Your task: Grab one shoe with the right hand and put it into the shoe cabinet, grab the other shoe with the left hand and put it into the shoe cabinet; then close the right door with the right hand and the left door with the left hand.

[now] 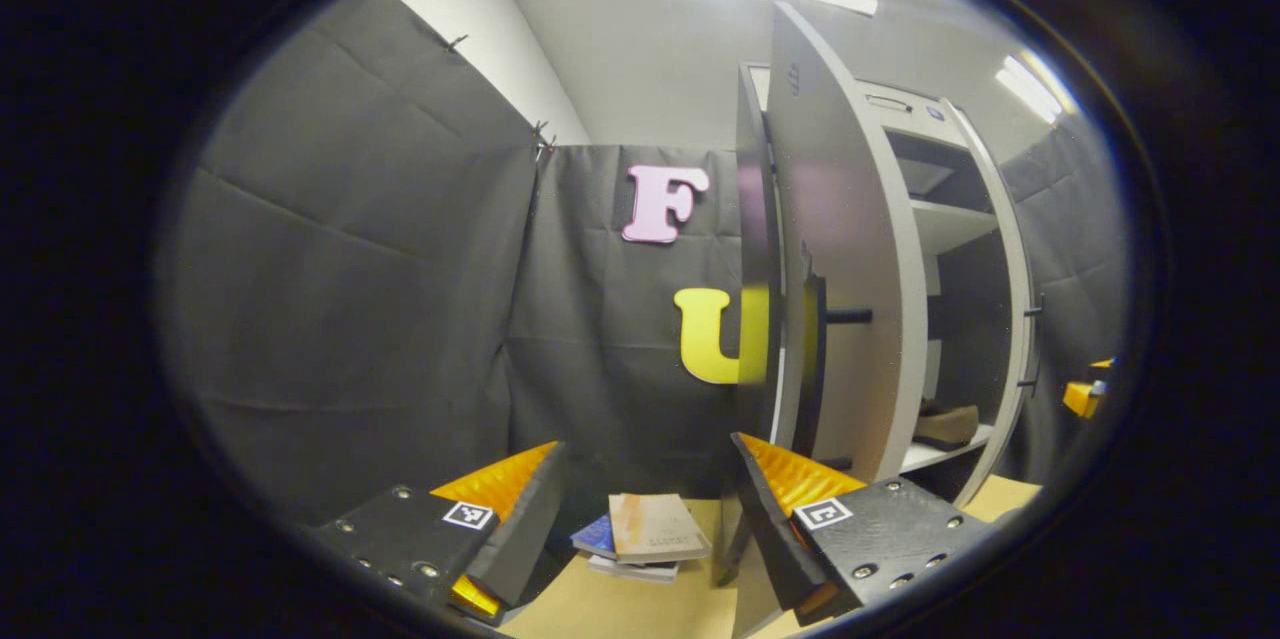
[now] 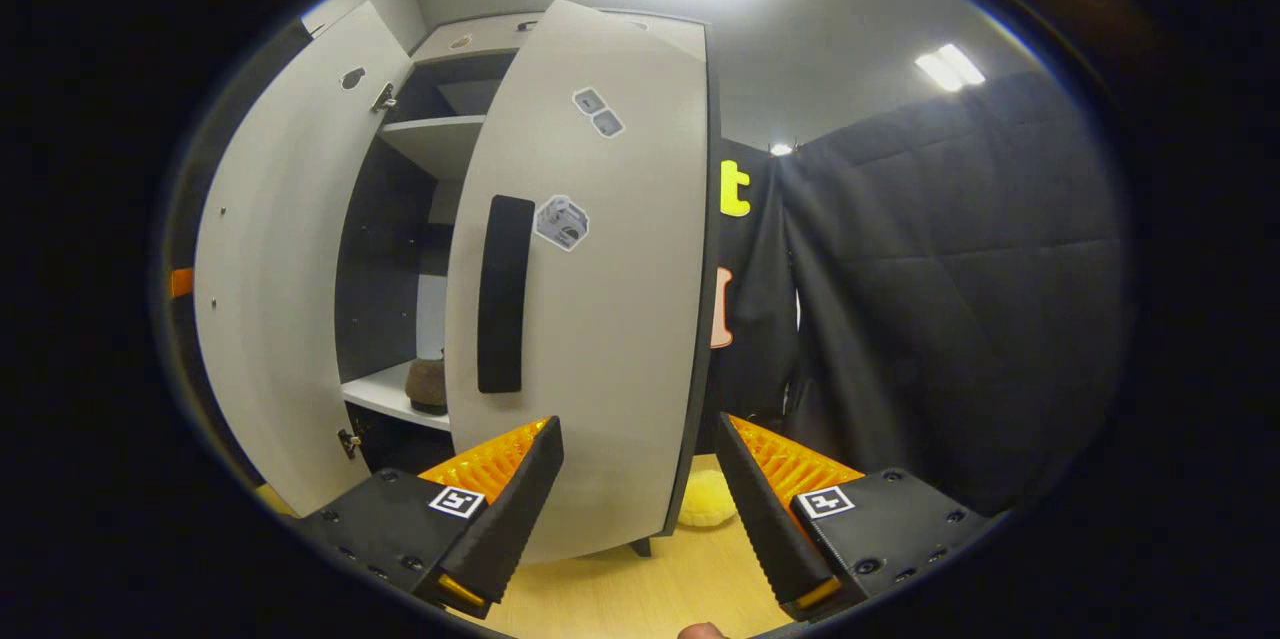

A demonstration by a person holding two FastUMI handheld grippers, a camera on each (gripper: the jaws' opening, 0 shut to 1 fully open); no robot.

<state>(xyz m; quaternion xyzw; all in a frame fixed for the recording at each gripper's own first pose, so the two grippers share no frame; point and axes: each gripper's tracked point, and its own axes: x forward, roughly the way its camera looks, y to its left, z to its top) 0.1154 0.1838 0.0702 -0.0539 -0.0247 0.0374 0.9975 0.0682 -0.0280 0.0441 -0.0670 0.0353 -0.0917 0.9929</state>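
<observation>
Shoe cabinet with both doors swung out, shoes inside.

A shoe sits on the low shelf between the left door and the right door; a stack of books lies on the floor left of the cabinet.

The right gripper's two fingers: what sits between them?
In the right gripper view, the right door's outer edge stands between the open right gripper's fingers.

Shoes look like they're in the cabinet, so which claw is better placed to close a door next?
Likely the right claw: open, directly facing the right door, whose free edge lies between its fingers. The left claw meets the left door edge-on.
</observation>
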